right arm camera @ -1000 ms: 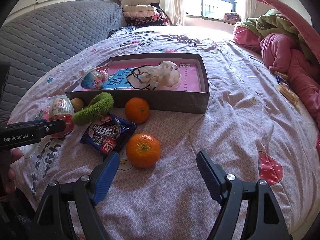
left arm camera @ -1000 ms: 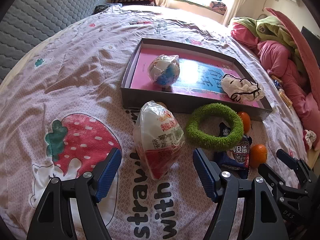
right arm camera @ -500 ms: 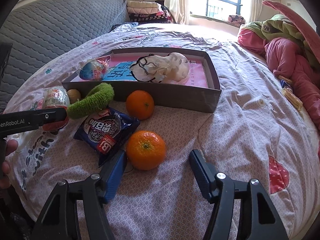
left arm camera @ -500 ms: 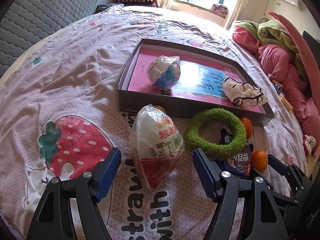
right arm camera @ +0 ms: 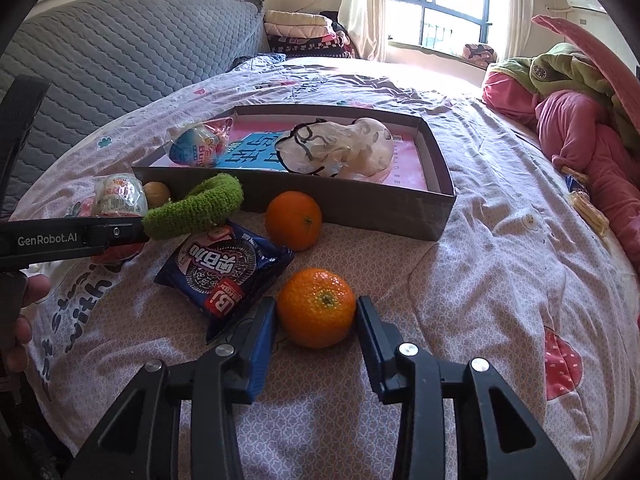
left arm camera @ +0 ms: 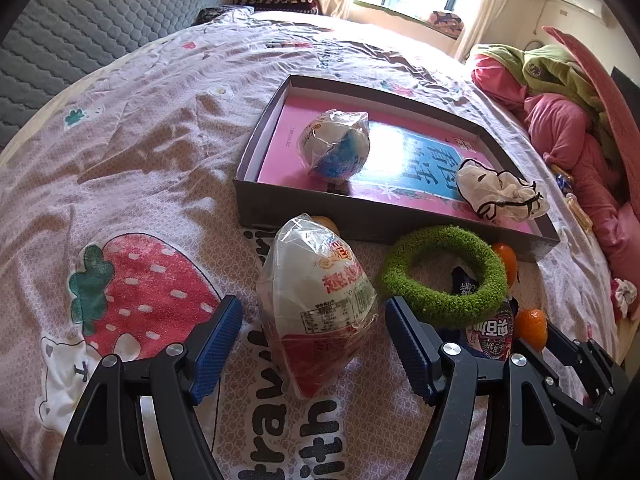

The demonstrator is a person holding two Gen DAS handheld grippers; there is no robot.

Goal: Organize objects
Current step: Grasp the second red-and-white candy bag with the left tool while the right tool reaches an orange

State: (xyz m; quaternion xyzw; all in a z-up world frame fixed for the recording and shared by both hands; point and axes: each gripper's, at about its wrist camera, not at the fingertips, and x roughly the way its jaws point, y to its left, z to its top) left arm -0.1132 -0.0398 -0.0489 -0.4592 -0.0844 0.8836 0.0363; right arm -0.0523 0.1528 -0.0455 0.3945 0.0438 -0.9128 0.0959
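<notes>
My right gripper (right arm camera: 316,312) is at the near orange (right arm camera: 316,308) on the bed sheet; its jaws are closing and both blue pads touch the fruit's sides. My left gripper (left arm camera: 313,314) stands open astride a plastic-wrapped snack packet (left arm camera: 316,304), pads apart from it. The grey box (right arm camera: 360,208) holds a wrapped ball (right arm camera: 196,148) and a white cloth pouch (right arm camera: 340,148). A second orange (right arm camera: 294,220), a blue cookie packet (right arm camera: 224,268) and a green fuzzy ring (right arm camera: 192,208) lie before the box.
A small brown fruit (right arm camera: 157,192) sits against the box's front wall behind the snack packet. Pink and green bedding (right arm camera: 580,128) is piled at the right. A grey quilted headboard (right arm camera: 120,60) rises at the left. A hand (right arm camera: 36,288) shows at the left edge.
The right gripper's jaws have drawn in from wide apart until they flank and touch the near orange. The left gripper has stayed open over the snack packet.
</notes>
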